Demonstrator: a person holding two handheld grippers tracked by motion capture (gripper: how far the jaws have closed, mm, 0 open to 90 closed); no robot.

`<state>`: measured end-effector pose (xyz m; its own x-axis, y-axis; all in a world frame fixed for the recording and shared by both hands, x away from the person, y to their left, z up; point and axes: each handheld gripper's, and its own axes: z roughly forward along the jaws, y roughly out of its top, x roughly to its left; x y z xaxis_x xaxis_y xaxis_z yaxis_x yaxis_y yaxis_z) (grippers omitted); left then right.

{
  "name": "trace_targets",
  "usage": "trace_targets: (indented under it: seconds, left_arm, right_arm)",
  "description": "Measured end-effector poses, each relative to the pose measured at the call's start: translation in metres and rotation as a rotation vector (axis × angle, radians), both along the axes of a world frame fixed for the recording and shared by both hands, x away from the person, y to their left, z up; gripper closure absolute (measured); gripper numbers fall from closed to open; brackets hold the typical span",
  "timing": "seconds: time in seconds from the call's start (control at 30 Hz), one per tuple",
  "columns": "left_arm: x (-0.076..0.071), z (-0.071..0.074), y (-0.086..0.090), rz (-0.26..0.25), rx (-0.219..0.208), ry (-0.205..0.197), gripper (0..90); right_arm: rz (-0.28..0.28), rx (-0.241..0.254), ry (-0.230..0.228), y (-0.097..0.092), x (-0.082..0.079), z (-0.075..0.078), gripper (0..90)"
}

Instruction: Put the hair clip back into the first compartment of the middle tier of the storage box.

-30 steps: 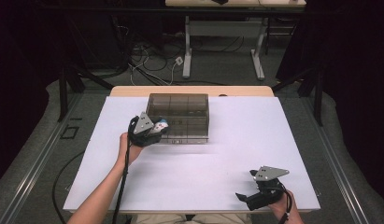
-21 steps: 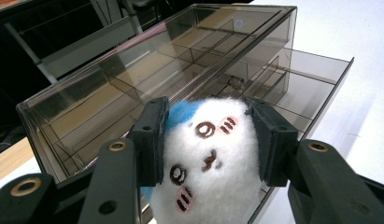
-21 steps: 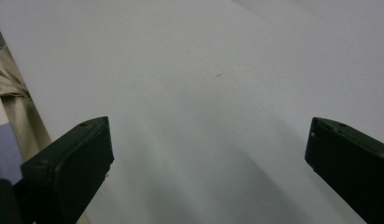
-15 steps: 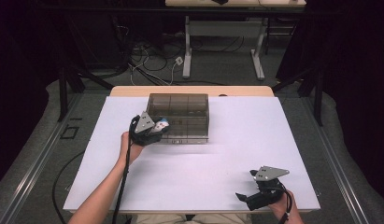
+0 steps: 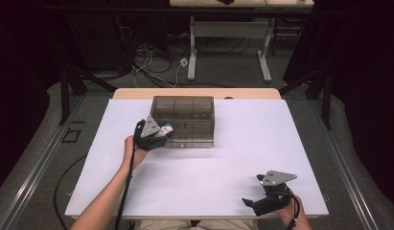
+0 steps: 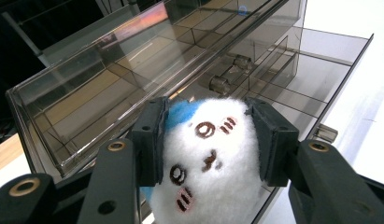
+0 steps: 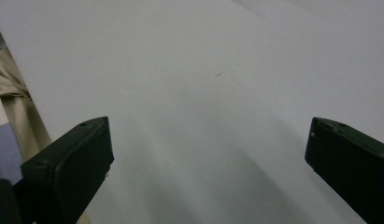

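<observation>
The left gripper [image 6: 209, 140] pinched a white plush toy [image 6: 206, 158] with a blue patch and a stitched face, its pads pressed into the fluff on both sides. The toy hung at the front left corner of the smoky clear compartment box [image 5: 184, 120], just above the pulled-out drawer [image 6: 292, 88] with its divided cells. Well away from the box, near the table's [image 5: 233, 143] front right edge, the right gripper [image 7: 208, 158] rested with its jaws spread wide over bare white surface.
</observation>
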<state>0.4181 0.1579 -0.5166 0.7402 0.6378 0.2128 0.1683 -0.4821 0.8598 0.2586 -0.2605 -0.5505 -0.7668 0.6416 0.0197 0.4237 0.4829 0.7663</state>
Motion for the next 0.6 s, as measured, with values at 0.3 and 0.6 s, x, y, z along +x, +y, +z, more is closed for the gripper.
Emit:
trace_targets:
  seconds: [0.3,0.6]
  left_arm:
    - [0.0006,-0.0025,-0.0017,0.003,0.022,0.01,51.7]
    - [0.0003,-0.0025,-0.0025,0.01,0.035,0.017,50.2]
  right_arm:
    - [0.001,-0.007,0.005,-0.0004,-0.0004,0.0008,0.6]
    - [0.003,-0.01,0.012,-0.0004,-0.0006,0.0013,0.6]
